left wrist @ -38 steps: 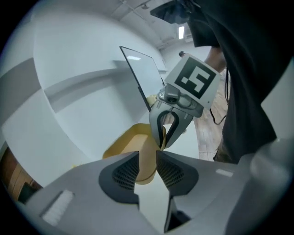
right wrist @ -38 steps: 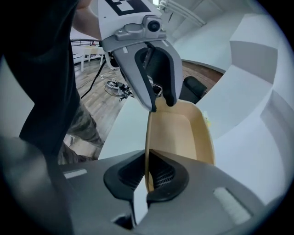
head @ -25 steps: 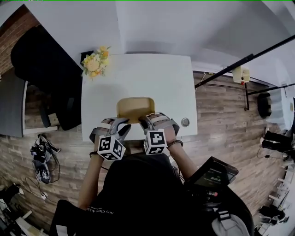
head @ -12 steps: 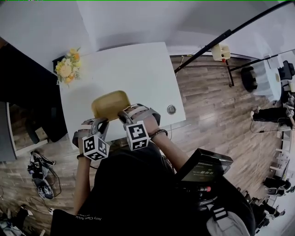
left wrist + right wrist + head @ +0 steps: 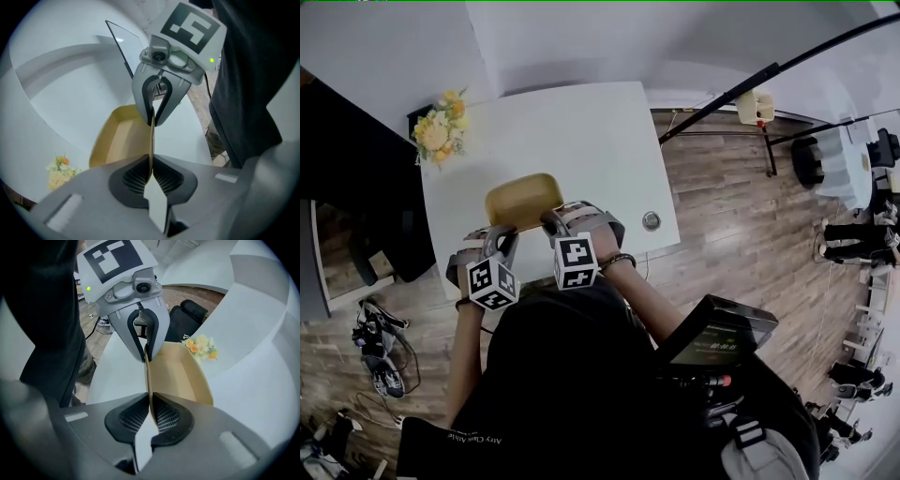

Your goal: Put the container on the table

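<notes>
A shallow tan container (image 5: 523, 199) hangs over the near part of the white table (image 5: 581, 141); I cannot tell whether it rests on it. My left gripper (image 5: 502, 246) is shut on its near rim and has just been closing on that rim. In the left gripper view the thin rim (image 5: 151, 140) runs between the pads. My right gripper (image 5: 551, 225) is shut on the same rim a little further right; its jaws have just opened slightly, with the wall (image 5: 149, 380) still pinched. Each gripper view shows the other gripper across the container (image 5: 178, 373).
A bunch of yellow flowers (image 5: 438, 134) stands at the table's far left corner. A round metal grommet (image 5: 652, 221) sits near the right edge. A dark chair (image 5: 366, 234) is left of the table, a black rod (image 5: 750, 80) at the right, and wood floor lies all around.
The head view has swung, so the table sits further left in the picture. Both grippers and the container have shifted a little further over the table and lower.
</notes>
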### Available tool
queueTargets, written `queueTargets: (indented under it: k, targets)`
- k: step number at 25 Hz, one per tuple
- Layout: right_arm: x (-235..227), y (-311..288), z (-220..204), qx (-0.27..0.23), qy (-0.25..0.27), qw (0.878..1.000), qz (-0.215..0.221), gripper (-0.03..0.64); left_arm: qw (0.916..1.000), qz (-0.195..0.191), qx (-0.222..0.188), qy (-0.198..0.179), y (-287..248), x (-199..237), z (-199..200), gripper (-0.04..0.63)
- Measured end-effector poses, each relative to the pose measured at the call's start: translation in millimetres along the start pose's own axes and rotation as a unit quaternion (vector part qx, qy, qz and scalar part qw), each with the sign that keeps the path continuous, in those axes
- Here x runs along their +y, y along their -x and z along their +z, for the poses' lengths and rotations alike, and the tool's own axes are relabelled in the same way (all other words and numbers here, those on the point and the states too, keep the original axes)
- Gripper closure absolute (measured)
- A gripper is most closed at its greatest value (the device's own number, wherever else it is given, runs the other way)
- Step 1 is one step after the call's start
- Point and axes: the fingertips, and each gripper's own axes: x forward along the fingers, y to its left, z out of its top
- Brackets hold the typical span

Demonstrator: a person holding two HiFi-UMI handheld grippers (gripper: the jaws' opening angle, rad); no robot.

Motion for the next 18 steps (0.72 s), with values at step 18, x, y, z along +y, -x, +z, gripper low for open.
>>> queueTargets:
  k: [18]
  targets:
    - [-56.5,-80.7,-35.5,0.017,-0.070,0.997,0.023,0.564,0.9937,-0.031,0.013,0.107,-85.9,49.8,-29.9,0.561]
